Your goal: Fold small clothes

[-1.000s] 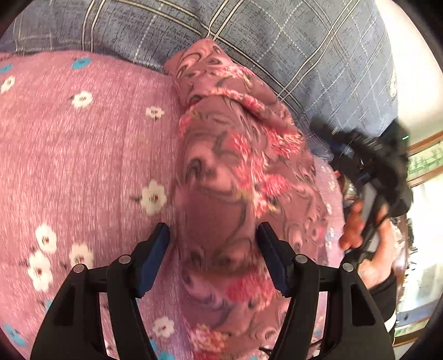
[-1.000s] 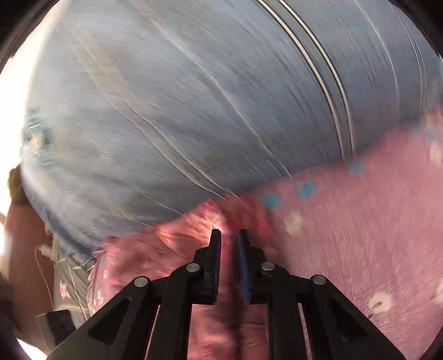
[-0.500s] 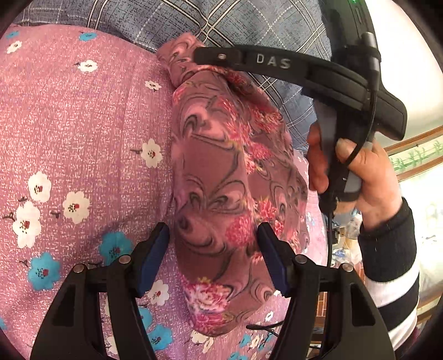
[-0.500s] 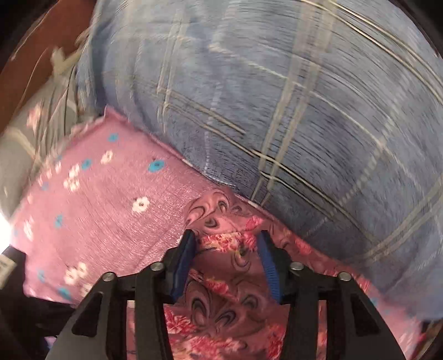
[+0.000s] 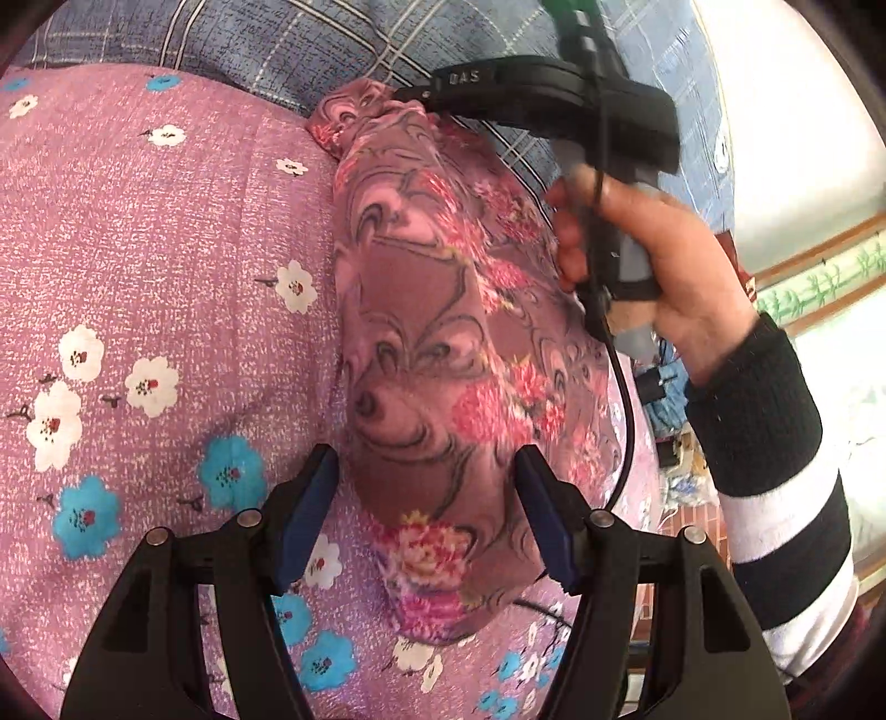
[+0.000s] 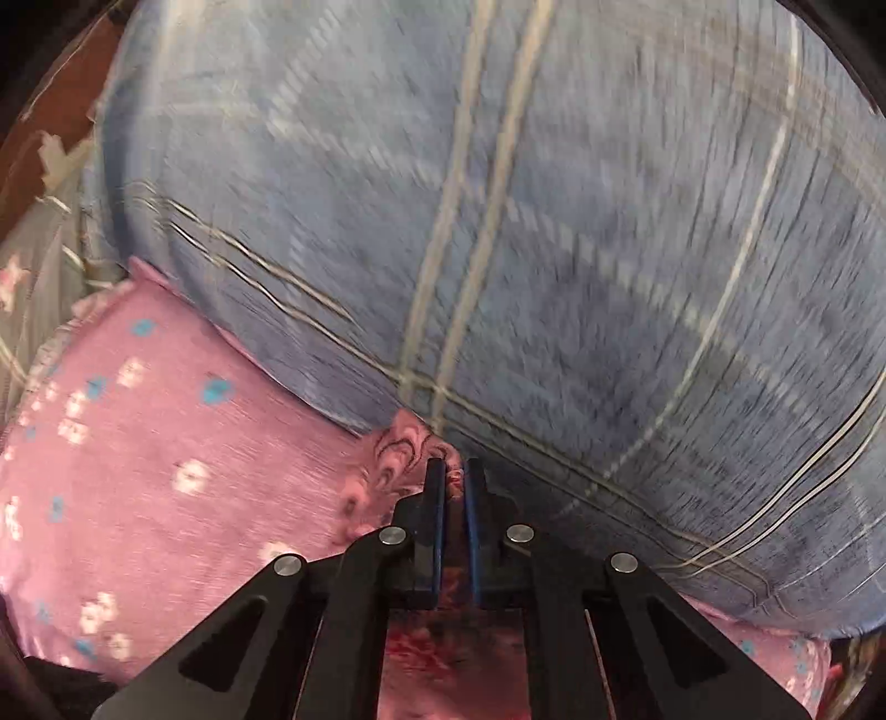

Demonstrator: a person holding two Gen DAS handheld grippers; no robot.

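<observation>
A small pink floral garment point(image 5: 432, 343) lies in a long folded strip on the pink flowered bedsheet point(image 5: 155, 266). My left gripper point(image 5: 426, 487) is open, its jaws on either side of the garment's near end without pinching it. My right gripper point(image 6: 453, 471) is shut on the garment's far end point(image 6: 398, 448), next to the blue pillow. In the left wrist view the right gripper point(image 5: 421, 94) shows at the far end, held by a hand point(image 5: 659, 260).
A large blue checked pillow point(image 6: 554, 221) lies along the far side of the sheet, also in the left wrist view point(image 5: 277, 39). The bed's edge point(image 5: 637, 421) is at the right, with clutter on the floor beyond.
My right gripper, shut a second ago and open over the garment's far end half a second ago, has closed on that end. My left gripper stayed open around the near end.
</observation>
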